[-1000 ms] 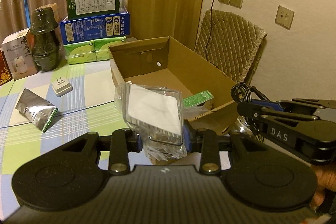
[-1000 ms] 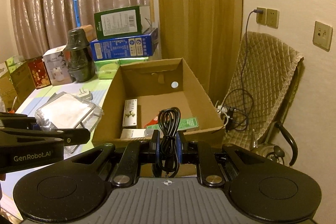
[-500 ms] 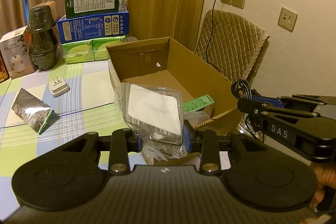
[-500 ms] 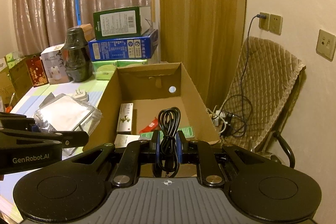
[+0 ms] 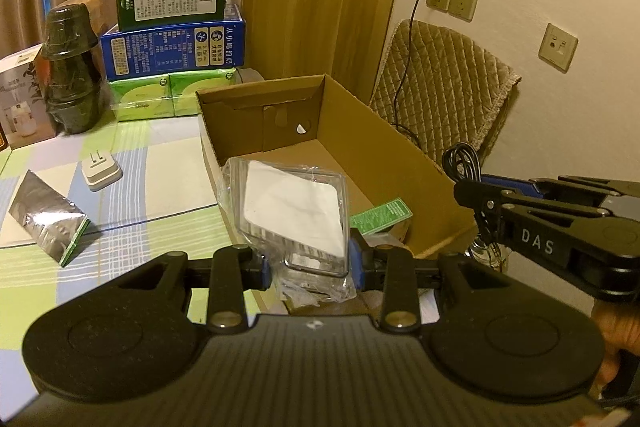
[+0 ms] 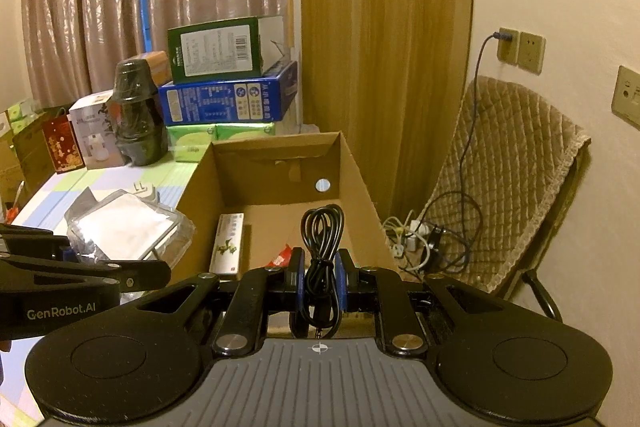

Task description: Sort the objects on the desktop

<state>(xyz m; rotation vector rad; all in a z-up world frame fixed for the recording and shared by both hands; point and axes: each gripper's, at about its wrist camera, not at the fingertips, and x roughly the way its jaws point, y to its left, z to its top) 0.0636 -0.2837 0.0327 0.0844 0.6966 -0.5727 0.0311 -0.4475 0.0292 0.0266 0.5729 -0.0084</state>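
Observation:
An open cardboard box (image 5: 360, 147) (image 6: 360, 183) stands on the checked tablecloth (image 5: 152, 155) at the table's right end. My left gripper (image 5: 312, 267) is shut on a clear plastic packet with a white pad inside (image 5: 292, 211) (image 6: 124, 227), held over the box's near left corner. My right gripper (image 6: 319, 281) is shut on a coiled black cable (image 6: 322, 247) (image 5: 462, 163), held above the box's near edge. In the left wrist view the right gripper (image 5: 472, 197) comes in from the right. Small packets lie in the box: a white one (image 6: 228, 245), a green one (image 5: 380, 215), a red one (image 6: 282, 255).
On the cloth lie a white plug adapter (image 5: 102, 171) and a silver foil pouch (image 5: 48, 219). A dark wrapped jar (image 5: 70, 75), stacked blue and green boxes (image 5: 172, 43) and a white carton (image 5: 20, 99) line the back. A quilted chair (image 6: 508, 179) with wall-socket cables stands right.
Both grippers have drifted forward toward the box with their loads still held; the box and the back clutter sit slightly closer and lower in both views.

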